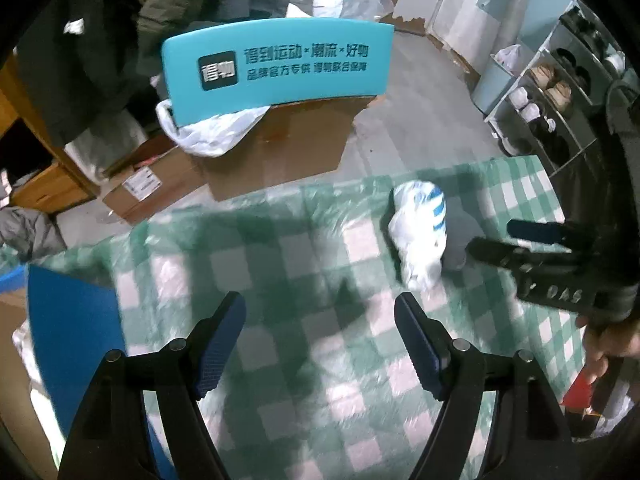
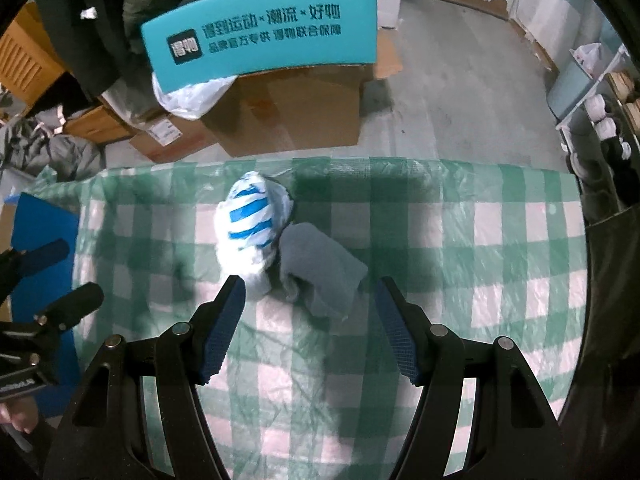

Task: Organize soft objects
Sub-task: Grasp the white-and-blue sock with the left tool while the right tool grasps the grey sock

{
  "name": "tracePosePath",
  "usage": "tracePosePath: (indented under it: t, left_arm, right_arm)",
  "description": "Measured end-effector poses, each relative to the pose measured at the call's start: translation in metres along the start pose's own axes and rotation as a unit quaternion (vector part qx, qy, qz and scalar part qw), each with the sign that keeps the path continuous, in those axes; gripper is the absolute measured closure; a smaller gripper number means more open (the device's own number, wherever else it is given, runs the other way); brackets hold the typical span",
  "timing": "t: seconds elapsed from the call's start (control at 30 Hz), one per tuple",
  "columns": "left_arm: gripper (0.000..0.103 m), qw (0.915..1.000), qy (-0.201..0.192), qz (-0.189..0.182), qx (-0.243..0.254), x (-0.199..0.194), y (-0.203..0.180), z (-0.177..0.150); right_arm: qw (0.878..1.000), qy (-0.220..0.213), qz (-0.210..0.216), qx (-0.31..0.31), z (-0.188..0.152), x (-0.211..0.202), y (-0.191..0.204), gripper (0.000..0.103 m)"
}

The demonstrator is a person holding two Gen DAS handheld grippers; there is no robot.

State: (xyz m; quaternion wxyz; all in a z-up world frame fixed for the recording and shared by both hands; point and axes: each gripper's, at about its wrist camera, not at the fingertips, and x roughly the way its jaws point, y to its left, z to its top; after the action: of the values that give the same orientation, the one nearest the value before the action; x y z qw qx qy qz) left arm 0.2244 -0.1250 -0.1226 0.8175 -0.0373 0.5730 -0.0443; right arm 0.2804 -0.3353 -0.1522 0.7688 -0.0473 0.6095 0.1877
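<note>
A white soft bundle with blue stripes [image 2: 250, 226] lies on the green-and-white checked table cover [image 2: 460, 280]; it also shows in the left wrist view [image 1: 420, 232]. A grey folded cloth [image 2: 320, 272] lies right beside it, touching it; in the left wrist view only a sliver [image 1: 454, 258] shows behind the bundle. My right gripper [image 2: 310, 300] is open, just short of the grey cloth, which lies ahead between the fingers. It also shows in the left wrist view [image 1: 490, 240], next to the bundle. My left gripper [image 1: 320, 316] is open and empty over the cover.
A brown cardboard box [image 2: 292, 112] with a teal printed flap [image 2: 260, 38] and a white plastic bag [image 2: 188, 98] stands on the floor beyond the table. A blue board [image 1: 76, 340] lies at the table's left. A shoe rack [image 1: 560, 92] stands at the right.
</note>
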Motion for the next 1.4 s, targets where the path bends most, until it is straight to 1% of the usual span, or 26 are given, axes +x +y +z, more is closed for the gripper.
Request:
tracePosePath:
  t: [0.13,0.27,0.4,0.57,0.63,0.67,0.73,0.77,0.8,1.07,1.13,1.2,1.3,1.4]
  left_arm:
    - [0.025,0.9999,-0.002,0.001,0.01,0.012,-0.006,0.012]
    - [0.025,0.9999,0.001,-0.005,0.01,0.026,-0.01,0.023]
    - [0.025,0.9999,0.003,-0.012,0.011,0.035,-0.015,0.028]
    - [0.025,0.9997,0.008,-0.023,0.007,0.042,-0.02,0.032]
    - [0.025,0.9996,0.01,-0.025,0.005,0.044,-0.022,0.033]
    - [0.025,0.9996,0.01,-0.025,0.005,0.045,-0.024,0.033]
    - [0.025,0.9996,0.012,-0.024,0.005,0.048,-0.027,0.034]
    - [0.025,0.9996,0.013,-0.025,0.006,0.049,-0.029,0.034]
    - [0.025,0.9996,0.015,-0.023,0.005,0.05,-0.03,0.035]
    - [0.022,0.9994,0.024,-0.024,0.01,0.061,-0.051,0.035]
    - [0.021,0.9994,0.027,-0.02,0.01,0.066,-0.055,0.035]
    - [0.017,0.9993,0.034,-0.015,0.006,0.073,-0.058,0.035]
    - [0.017,0.999,0.038,-0.022,0.0,0.081,-0.061,0.034]
    - [0.017,0.9992,0.038,-0.013,0.001,0.086,-0.066,0.033]
  right_arm:
    - [1.0,0.008,0.001,0.002,0.005,0.014,-0.002,0.035]
    - [1.0,0.021,-0.005,0.0,0.006,0.028,-0.002,0.035]
    - [1.0,0.023,-0.009,-0.005,0.008,0.033,-0.004,0.035]
    - [0.999,0.034,-0.012,-0.004,0.009,0.041,-0.008,0.036]
    - [0.999,0.04,-0.014,-0.001,0.008,0.044,-0.009,0.047]
    - [0.999,0.042,-0.012,0.0,0.008,0.045,-0.01,0.055]
    - [0.999,0.04,-0.011,-0.001,0.006,0.042,-0.012,0.06]
    - [0.999,0.04,-0.01,-0.002,0.005,0.04,-0.013,0.067]
    - [0.999,0.039,-0.009,-0.001,0.004,0.039,-0.014,0.07]
    - [0.999,0.037,-0.005,0.018,-0.006,0.032,-0.035,0.079]
    - [0.999,0.037,-0.005,0.027,-0.008,0.031,-0.042,0.079]
    - [0.999,0.035,-0.005,0.034,-0.009,0.028,-0.047,0.08]
    - [0.999,0.029,0.0,0.037,-0.009,0.024,-0.051,0.08]
    - [0.999,0.025,0.004,0.037,-0.009,0.021,-0.051,0.081]
